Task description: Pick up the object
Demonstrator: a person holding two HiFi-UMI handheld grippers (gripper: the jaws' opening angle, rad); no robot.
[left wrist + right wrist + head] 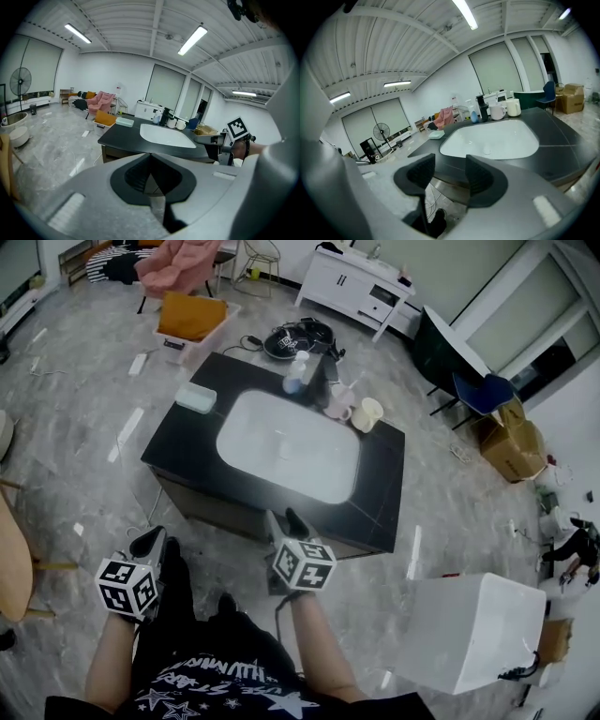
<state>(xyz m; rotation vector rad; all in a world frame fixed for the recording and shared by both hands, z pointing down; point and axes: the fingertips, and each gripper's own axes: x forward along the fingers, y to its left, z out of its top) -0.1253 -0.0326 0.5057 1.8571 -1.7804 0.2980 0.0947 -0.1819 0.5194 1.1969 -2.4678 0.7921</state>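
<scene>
- The left gripper (150, 542) hangs low by the person's side, jaws pressed together on nothing.
- The right gripper (285, 519), jaws apart and empty, hovers at the near edge of the black stone surface (384, 502).
- This looks like the approach step; the next move calls for a reach across the white sunken basin (286, 446).
- Which object is meant is unclear: the pale green rectangular box (195, 397) and the cream ceramic mug (367, 414) both sit at the far side.

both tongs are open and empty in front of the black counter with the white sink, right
Not both: the left gripper view shows the left tongs shut, while the right tongs are open. Both are empty, in front of the black counter with the white oval sink.
</scene>
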